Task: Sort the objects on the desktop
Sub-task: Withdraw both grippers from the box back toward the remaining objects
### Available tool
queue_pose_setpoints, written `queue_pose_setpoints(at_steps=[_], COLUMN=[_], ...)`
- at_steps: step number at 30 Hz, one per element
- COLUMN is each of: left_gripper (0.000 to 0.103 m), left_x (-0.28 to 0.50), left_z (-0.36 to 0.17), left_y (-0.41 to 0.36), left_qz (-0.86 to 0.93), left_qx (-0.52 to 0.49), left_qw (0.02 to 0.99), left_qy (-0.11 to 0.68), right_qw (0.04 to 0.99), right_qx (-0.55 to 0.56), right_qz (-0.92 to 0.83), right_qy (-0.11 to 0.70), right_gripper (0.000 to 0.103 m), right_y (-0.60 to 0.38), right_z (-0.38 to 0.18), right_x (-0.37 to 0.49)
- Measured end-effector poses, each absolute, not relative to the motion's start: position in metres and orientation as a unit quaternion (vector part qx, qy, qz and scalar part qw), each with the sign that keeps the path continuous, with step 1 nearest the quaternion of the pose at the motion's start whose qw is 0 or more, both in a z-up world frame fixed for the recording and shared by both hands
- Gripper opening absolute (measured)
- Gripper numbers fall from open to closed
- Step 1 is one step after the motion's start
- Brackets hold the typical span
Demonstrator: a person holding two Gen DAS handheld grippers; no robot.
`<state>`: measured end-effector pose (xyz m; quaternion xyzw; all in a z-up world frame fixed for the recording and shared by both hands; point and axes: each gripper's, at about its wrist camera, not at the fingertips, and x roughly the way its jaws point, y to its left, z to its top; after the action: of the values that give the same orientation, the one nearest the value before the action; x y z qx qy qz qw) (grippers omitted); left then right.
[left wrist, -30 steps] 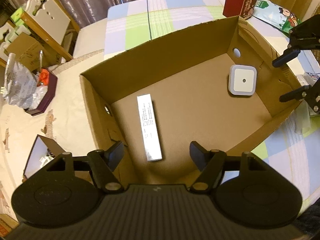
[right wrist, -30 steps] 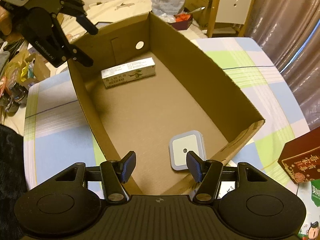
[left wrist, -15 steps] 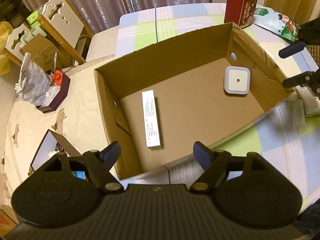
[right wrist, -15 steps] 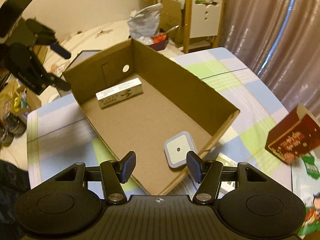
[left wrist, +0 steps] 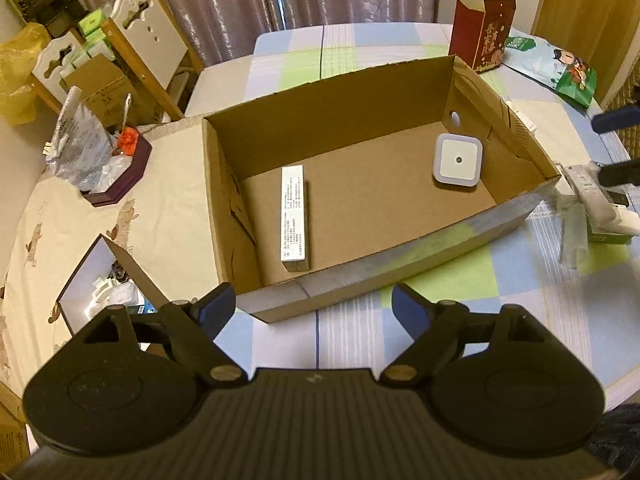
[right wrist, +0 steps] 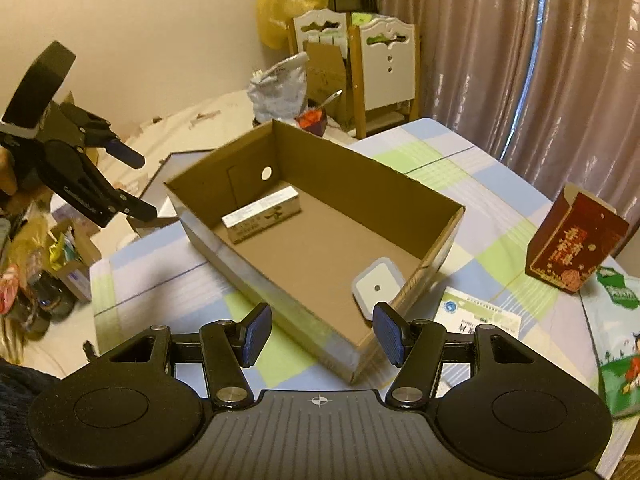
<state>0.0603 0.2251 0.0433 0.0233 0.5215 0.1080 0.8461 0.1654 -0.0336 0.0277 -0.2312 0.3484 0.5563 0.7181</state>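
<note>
While both tongs hang above the checked tablecloth (left wrist: 520, 272) w/ nothing in them, the cardboard box (left wrist: 332, 80) sits open in the middle of the table. Left gripper (left wrist: 314, 304): jaws spread wide, empty, held near the box's long side wall. Right gripper (right wrist: 320, 332): jaws also wide, empty, just over the box's near corner. In the right view the left tongs show at far left, above the table edge.

Inside the box: a long white carton (left wrist: 294, 212) lies flat at one end, close to the short wall; a square white pad w/ a center dot (left wrist: 458, 160) lies flat at the opposite end, near the wall w/ the round hole. The 2 are well apart.

Outside the box: red gift box (right wrist: 576, 240) stands upright on the cloth, green-white snack bag (right wrist: 620, 344) beside it, printed paper sheet (right wrist: 476, 316) next to the box's end wall. A white remote (left wrist: 588, 188) lies near the box corner in the left view.
</note>
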Motion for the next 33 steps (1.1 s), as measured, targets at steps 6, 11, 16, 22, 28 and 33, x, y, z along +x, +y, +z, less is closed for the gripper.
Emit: queue_pose_setpoints(at_steps=[6,11,16,22,28,33], left_gripper=[0.086,0.086,0.086,0.086,0.086,0.084], left_x=[0.046,0.037,0.03,0.027,0.028,0.036], left_z=[0.043,0.032,0.019,0.004,-0.01,-0.025], left_y=[0.207,0.19,0.175,0.154,0.129,0.109], left_qz=[0.103,0.091,0.087,0.067,0.037,0.008], left_qx=[0.008,-0.014,-0.04,-0.048,-0.043,-0.034], left_qw=[0.852,0.854,0.855,0.855,0.854,0.85], left_qy=[0.514,0.513,0.51,0.512,0.518,0.526], right_qw=[0.731,0.747,0.763,0.781,0.786,0.793], right_qx=[-0.198,-0.171,-0.153,-0.126,-0.099,-0.086], right_qz=[0.544,0.521,0.489,0.45,0.417,0.384], right_qy=[0.362,0.375,0.394,0.415,0.445,0.464], right_gripper=[0.06,0.06,0.06,0.06,0.06,0.06], right_y=[-0.068,-0.105,-0.14,-0.174,-0.198,-0.219], right_z=[0.029,0.024,0.015,0.005,-0.009,-0.018], right_x=[0.158,0.155,0.153,0.153,0.158,0.167])
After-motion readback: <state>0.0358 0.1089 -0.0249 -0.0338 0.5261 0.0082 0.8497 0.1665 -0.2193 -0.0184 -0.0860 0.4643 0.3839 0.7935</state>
